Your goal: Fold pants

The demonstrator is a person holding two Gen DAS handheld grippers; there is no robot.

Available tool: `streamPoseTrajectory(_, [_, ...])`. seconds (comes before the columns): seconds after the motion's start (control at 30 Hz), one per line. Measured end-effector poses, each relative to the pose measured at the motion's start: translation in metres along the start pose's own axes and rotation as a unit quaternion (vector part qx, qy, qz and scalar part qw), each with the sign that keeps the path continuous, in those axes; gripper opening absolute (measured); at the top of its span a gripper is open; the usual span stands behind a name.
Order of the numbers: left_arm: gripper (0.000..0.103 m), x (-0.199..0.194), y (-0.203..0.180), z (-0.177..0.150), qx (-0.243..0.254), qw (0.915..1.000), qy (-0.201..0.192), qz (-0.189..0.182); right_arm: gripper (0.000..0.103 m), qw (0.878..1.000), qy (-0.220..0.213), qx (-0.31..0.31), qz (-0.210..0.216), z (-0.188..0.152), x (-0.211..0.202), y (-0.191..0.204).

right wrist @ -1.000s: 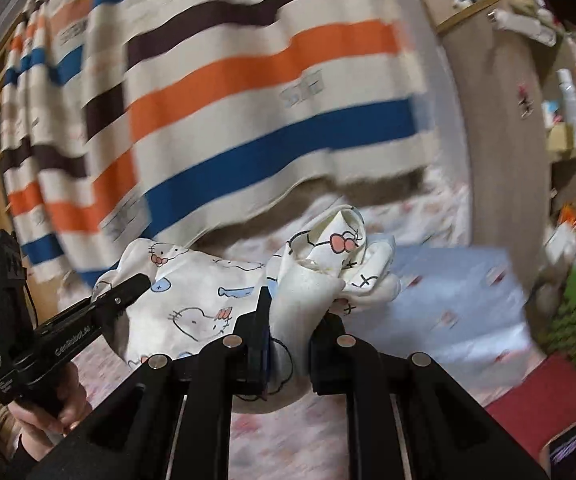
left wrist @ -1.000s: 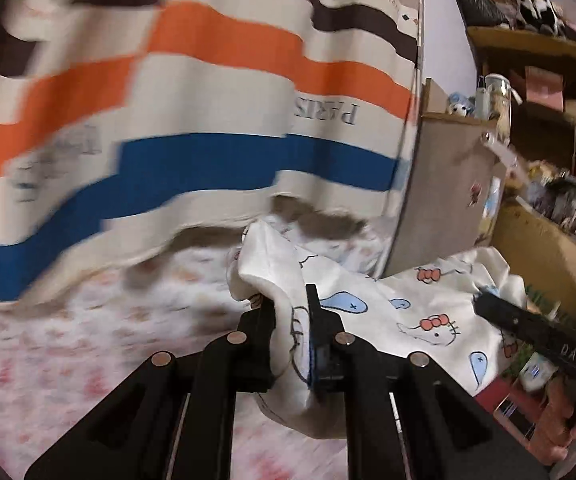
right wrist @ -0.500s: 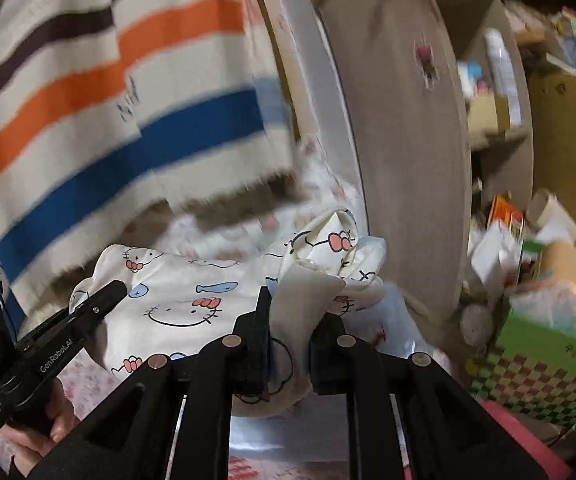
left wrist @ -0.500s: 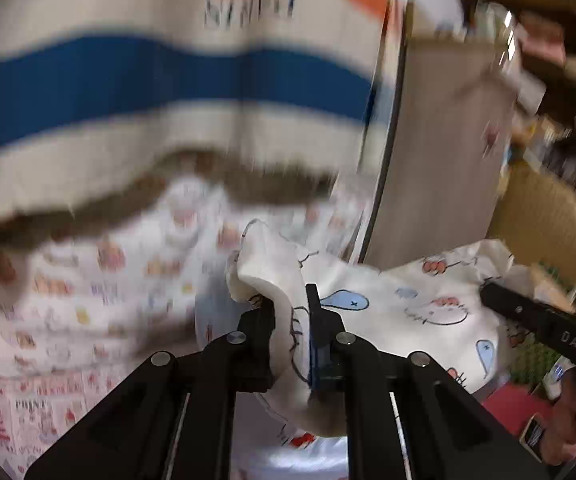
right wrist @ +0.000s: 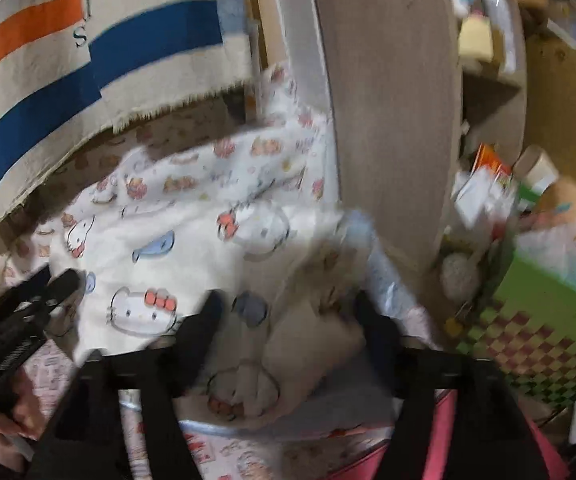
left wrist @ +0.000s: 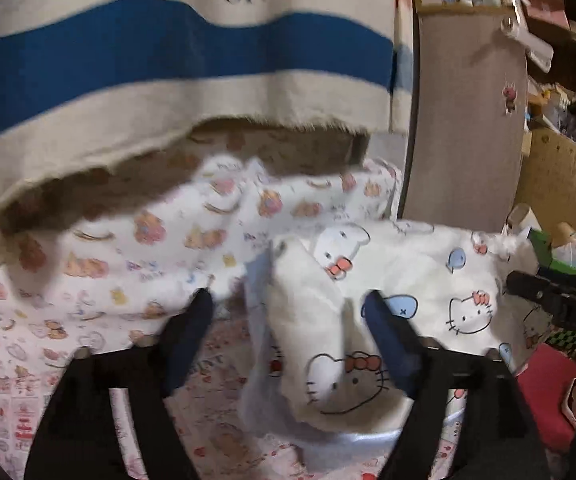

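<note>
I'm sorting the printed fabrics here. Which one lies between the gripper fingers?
The white cat-print pants, lying loose between the left gripper's open fingers; the pink-patterned sheet spreads underneath.

curtain [left wrist: 175, 60]: "PARIS", upside down | right claw [left wrist: 568, 312]: "DAS" | sheet [left wrist: 215, 360]: "PRINT"

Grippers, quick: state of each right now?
Left hand-held gripper: open, jaws just opened, pants loose between them.
Right hand-held gripper: open, just opened, pants between.
</note>
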State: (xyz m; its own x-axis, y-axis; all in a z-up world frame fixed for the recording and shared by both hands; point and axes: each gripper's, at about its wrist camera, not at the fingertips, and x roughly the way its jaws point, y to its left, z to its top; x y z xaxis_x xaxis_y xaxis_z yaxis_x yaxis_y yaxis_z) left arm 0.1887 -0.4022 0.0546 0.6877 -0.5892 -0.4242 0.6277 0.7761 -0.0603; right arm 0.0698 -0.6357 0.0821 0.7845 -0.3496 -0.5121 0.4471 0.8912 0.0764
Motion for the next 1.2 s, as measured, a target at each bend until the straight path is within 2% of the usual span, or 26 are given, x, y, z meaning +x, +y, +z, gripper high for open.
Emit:
streamPoseTrajectory(0.03, [0.084, -0.006, 0.004, 0.003, -0.007, 0.9999, -0.006, -0.008, 0.082, 1.000, -0.023, -0.006, -0.006, 0.001, -0.010, 0.001])
streamPoseTrajectory(0.07, [0.087, -0.014, 0.008, 0.003, -0.011, 0.9998, -0.011, -0.014, 0.088, 0.999, -0.034, -0.007, -0.008, 0.003, -0.017, 0.002])
streamPoseTrajectory(0.27, [0.103, -0.068, 0.015, 0.004, 0.012, 0.9980, -0.061, 0.008, 0.103, 0.994, -0.105, 0.011, 0.031, 0.005, -0.060, 0.013])
streamPoseTrajectory(0.47, [0.103, -0.127, 0.031, -0.006, 0.009, 0.9928, -0.112, 0.040, 0.103, 0.986, -0.159, 0.009, 0.056, -0.010, -0.087, 0.043])
streamPoseTrajectory(0.63, [0.103, -0.144, 0.051, -0.027, 0.020, 0.9921, -0.113, 0.051, 0.103, 0.986, -0.155, -0.015, 0.068, -0.033, -0.086, 0.071])
streamPoseTrajectory(0.73, [0.103, -0.142, 0.064, -0.047, 0.012, 0.9937, -0.100, 0.048, 0.103, 0.985, -0.145, -0.052, 0.079, -0.051, -0.076, 0.092])
streamPoseTrajectory(0.8, [0.103, -0.137, 0.071, -0.059, 0.008, 0.9943, -0.093, 0.051, 0.103, 0.984, -0.141, -0.055, 0.090, -0.061, -0.070, 0.098])
streamPoseTrajectory(0.93, [0.103, -0.127, 0.082, -0.076, 0.004, 0.9949, -0.081, 0.059, 0.103, 0.987, -0.127, -0.055, 0.080, -0.075, -0.055, 0.107])
streamPoseTrajectory(1.2, [0.103, -0.113, 0.085, -0.087, 0.012, 0.9954, -0.067, 0.068, 0.103, 0.989, -0.125, -0.063, 0.049, -0.084, -0.040, 0.107])
